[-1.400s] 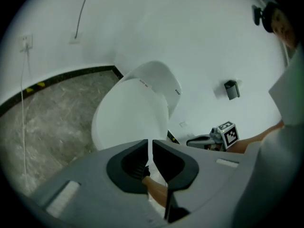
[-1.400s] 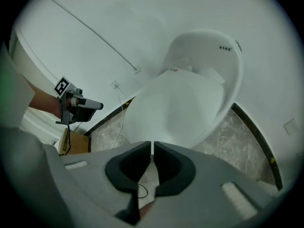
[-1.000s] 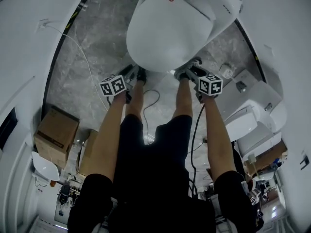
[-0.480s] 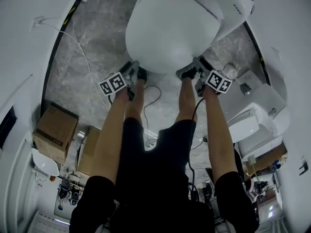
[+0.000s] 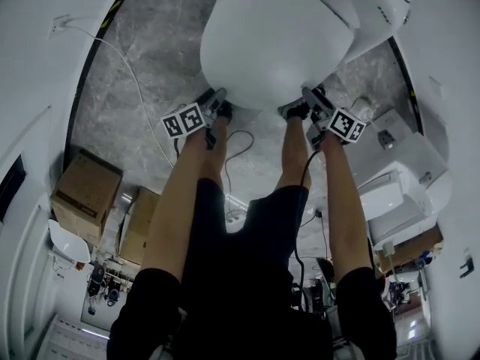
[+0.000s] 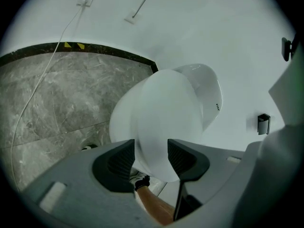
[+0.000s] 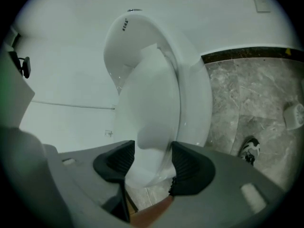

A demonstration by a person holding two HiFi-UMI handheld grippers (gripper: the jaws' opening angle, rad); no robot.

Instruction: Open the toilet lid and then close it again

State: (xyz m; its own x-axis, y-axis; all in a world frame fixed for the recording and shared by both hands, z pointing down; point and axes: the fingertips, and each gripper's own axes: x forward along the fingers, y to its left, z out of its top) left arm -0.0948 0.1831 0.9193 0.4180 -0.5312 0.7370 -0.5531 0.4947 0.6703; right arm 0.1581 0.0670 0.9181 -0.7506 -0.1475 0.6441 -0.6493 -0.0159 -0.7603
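**White lid let go above the bowl**

White plastic, the toilet lid (image 5: 274, 43) stands tilted over the toilet bowl (image 7: 194, 94). It is hinged at the bowl's back and not yet flat on it; the right gripper view shows a gap between them. The left gripper (image 5: 216, 102) and the right gripper (image 5: 313, 100) hang at the bowl's front, one to each side of its midline. Both pairs of jaws have just been opening and now stand apart. The lid's front rim shows in each gap, with no pad seen pressing on it. That reads as a release in the closing half of the task, the lid left to settle under its own weight. Its rim is blurred, so it may be moving.
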